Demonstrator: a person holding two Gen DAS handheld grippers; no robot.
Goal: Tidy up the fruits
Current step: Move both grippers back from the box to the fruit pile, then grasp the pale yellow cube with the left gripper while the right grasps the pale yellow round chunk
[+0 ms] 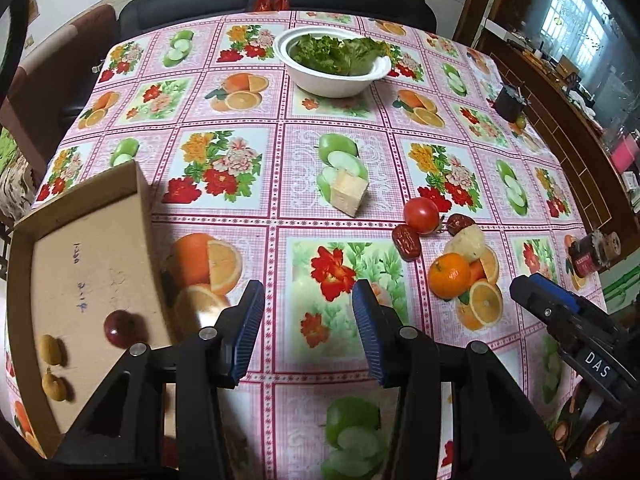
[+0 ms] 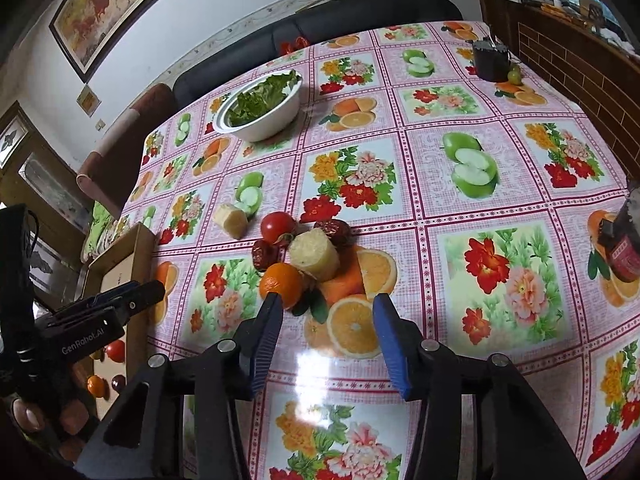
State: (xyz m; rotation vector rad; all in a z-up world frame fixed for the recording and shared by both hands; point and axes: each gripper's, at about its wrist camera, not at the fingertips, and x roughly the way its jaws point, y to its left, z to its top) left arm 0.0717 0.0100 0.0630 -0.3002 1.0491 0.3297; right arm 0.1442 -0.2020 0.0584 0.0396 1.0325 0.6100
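Right gripper (image 2: 326,304): jaws apart, empty, tips just short of the orange (image 2: 280,284).
Left gripper (image 1: 308,312): jaws apart, nothing between.
Fruit: orange, tomato (image 2: 279,224), dates cluster mid-table.
Box (image 1: 80,264): left table edge, small fruits inside.

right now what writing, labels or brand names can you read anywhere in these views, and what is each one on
"DAS": white letters on the black body of the right gripper, seen in the left wrist view.
"GenRobot.AI": on the black body of the left gripper, seen in the right wrist view.
Blue handwritten marks on the floor of the cardboard box: not legible.
Red label on the dark bottle: too blurred to read.
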